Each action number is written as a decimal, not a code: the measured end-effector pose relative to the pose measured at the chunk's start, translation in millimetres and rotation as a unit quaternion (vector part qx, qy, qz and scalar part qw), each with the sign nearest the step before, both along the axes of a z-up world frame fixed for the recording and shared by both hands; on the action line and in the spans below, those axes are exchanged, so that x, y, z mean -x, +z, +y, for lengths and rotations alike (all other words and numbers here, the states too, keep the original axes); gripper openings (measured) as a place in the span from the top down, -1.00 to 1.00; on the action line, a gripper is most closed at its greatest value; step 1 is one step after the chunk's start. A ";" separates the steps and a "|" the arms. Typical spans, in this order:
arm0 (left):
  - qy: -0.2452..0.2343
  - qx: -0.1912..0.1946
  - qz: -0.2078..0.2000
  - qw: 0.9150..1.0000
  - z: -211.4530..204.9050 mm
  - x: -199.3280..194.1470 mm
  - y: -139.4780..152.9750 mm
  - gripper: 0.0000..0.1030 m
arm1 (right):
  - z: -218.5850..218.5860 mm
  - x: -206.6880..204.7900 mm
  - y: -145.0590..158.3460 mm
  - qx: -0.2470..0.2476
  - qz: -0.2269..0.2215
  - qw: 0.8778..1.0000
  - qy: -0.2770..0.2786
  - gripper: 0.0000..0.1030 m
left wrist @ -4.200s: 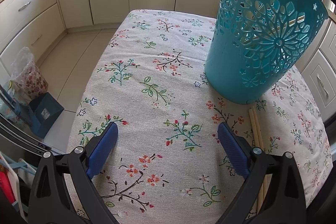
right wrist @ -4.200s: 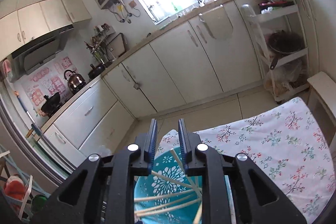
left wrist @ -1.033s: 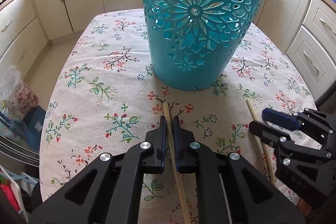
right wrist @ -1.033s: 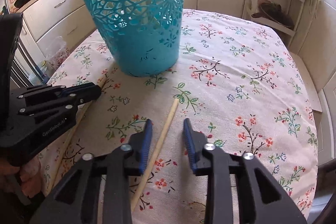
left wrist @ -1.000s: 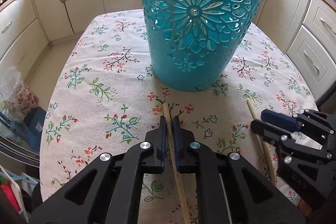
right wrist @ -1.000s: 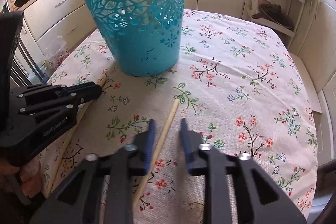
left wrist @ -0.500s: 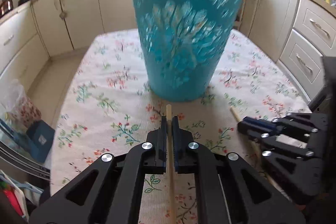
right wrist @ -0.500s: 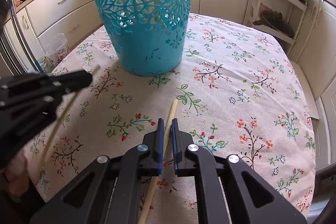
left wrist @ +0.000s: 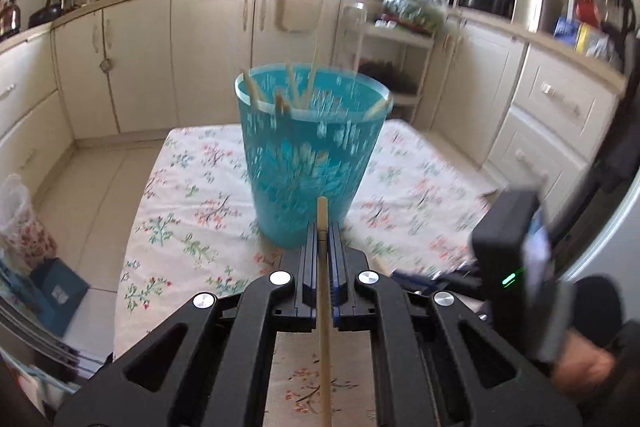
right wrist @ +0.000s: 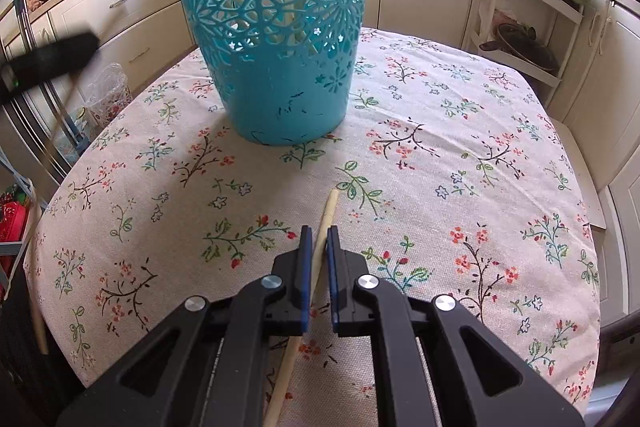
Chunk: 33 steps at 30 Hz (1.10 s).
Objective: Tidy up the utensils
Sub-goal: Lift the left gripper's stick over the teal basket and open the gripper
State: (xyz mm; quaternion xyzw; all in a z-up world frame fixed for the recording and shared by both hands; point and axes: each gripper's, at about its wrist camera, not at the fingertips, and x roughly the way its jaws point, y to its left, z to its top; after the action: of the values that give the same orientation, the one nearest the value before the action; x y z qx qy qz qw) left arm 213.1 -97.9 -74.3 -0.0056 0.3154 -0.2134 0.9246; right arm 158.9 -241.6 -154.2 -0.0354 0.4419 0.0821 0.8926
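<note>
The left tongs (left wrist: 321, 239) are clamped tight on a wooden chopstick (left wrist: 323, 307), which runs straight back between the blue pads and pokes out a little past their tips. It is held in the air, pointing at the turquoise basket (left wrist: 308, 163) that stands near the middle of the floral tablecloth (left wrist: 188, 187), with several sticks already leaning inside it.

The right tongs (right wrist: 317, 247) are nearly shut on a second chopstick (right wrist: 326, 223), which lies slantwise near the front edge of the tablecloth, its free end aimed toward the basket's foot. It appears not yet lifted.

What could go wrong: the left stick is gripped well forward, with most of its length trailing behind, so a quick swing toward the rim could make it pivot or slip between the pads. Its tip could also catch in the basket's cut-out pattern or knock the sticks already leaning there. The right grip is skewed across the stick, so it may twist on lifting.

Against a second ago, the left tongs have raised their stick clear of the cloth and now look across at the basket's rim, not up at its wall. The right tongs, then standing apart around their stick, have closed on it.
</note>
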 end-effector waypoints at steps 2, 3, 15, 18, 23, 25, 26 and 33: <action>0.001 0.023 -0.013 1.000 8.6 -1.4 16.5 0.91 | 0.1 -0.3 -0.1 0.001 0.000 1.000 0.000 0.84; 0.001 0.032 -0.018 0.999 12.1 -2.6 24.5 0.91 | 0.0 -0.4 -0.1 0.001 0.000 1.000 0.000 0.84; 0.034 0.108 -0.117 0.987 16.3 -50.9 117.8 0.91 | 1.0 0.2 0.4 0.002 -0.001 1.000 0.000 0.84; 0.061 0.116 -0.144 0.981 9.1 -71.4 131.7 0.91 | 0.8 0.1 0.4 0.001 0.000 1.000 0.000 0.84; 0.116 0.122 -0.182 0.969 -3.3 -111.1 142.7 0.90 | -0.6 -0.4 0.8 -0.005 0.001 1.000 0.000 0.84; 0.134 0.119 -0.188 0.966 -9.6 -125.8 138.6 0.90 | -2.7 -1.0 0.8 -0.012 0.003 1.000 -0.001 0.84; 0.138 0.120 -0.185 0.965 -11.3 -131.6 135.9 0.90 | -4.3 -2.5 0.5 -0.014 0.003 1.000 -0.001 0.83; 0.127 0.086 -0.155 0.976 -28.6 -143.8 100.7 0.90 | -5.4 -3.0 0.0 -0.024 0.006 1.000 -0.001 0.83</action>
State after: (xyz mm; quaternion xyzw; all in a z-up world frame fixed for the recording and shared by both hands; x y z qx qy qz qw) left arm 356.8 -126.6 26.3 -0.0918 0.1454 -0.1186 0.9779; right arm 161.9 -247.1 -154.2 -0.0130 0.4455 0.0923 0.8904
